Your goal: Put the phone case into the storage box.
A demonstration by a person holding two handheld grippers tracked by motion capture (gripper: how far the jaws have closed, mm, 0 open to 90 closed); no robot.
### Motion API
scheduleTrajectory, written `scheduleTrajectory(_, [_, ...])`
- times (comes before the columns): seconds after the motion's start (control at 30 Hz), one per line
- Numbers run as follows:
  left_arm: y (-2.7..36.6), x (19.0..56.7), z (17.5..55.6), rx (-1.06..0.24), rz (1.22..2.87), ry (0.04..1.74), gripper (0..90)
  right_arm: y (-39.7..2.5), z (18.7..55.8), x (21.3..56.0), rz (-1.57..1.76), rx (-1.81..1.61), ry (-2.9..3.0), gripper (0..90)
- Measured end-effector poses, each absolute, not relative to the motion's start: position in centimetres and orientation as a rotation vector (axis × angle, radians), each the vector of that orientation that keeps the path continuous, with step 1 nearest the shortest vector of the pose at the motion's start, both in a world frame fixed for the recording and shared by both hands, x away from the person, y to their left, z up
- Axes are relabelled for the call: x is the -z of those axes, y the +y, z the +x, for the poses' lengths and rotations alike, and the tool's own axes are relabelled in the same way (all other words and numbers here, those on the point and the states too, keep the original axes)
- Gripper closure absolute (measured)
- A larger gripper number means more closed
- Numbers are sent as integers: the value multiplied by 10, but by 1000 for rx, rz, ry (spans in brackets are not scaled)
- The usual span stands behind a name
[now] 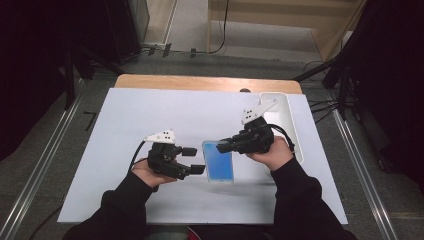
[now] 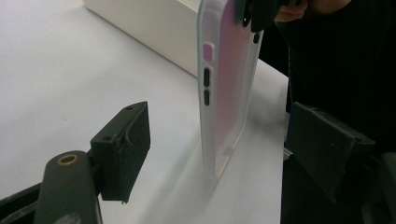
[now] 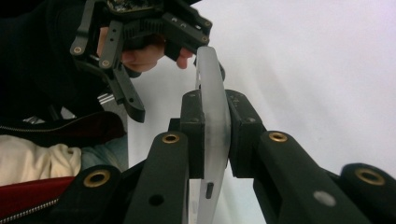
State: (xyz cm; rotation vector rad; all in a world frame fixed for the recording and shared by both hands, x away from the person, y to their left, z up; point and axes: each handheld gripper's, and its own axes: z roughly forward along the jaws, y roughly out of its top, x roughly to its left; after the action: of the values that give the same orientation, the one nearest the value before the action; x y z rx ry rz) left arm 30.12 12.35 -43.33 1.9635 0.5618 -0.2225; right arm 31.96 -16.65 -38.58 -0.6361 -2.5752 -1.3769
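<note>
Phone case (image 2: 227, 98) top edge cut off — right claw (image 3: 215, 135) covers its middle.

One phone (image 1: 220, 161) in a translucent frosted case is on the table, with three dark side buttons or cutouts visible along its edge in the left gripper view. There are two hand-held grippers, the left gripper (image 1: 193, 160) and the right gripper (image 1: 223, 146), each with two black jaws, and two hands in black sleeves. One white rectangular tray (image 1: 286, 116) sits at the far right of the single white table (image 1: 150, 115).
</note>
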Motion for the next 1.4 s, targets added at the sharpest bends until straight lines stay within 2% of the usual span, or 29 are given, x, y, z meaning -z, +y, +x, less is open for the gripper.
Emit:
scheduleTrajectory(0.77, [123, 433, 302, 253, 1942, 559, 237, -151, 315, 393, -472, 1263, -2577, 771])
scheduleTrajectory(1.03, [122, 433, 302, 262, 1951, 557, 281, -146, 315, 395, -450, 1231, -2572, 770])
scheduleTrajectory(1.4, [122, 432, 299, 282, 1965, 534, 553, -145, 315, 396, -433, 1215, -2559, 771])
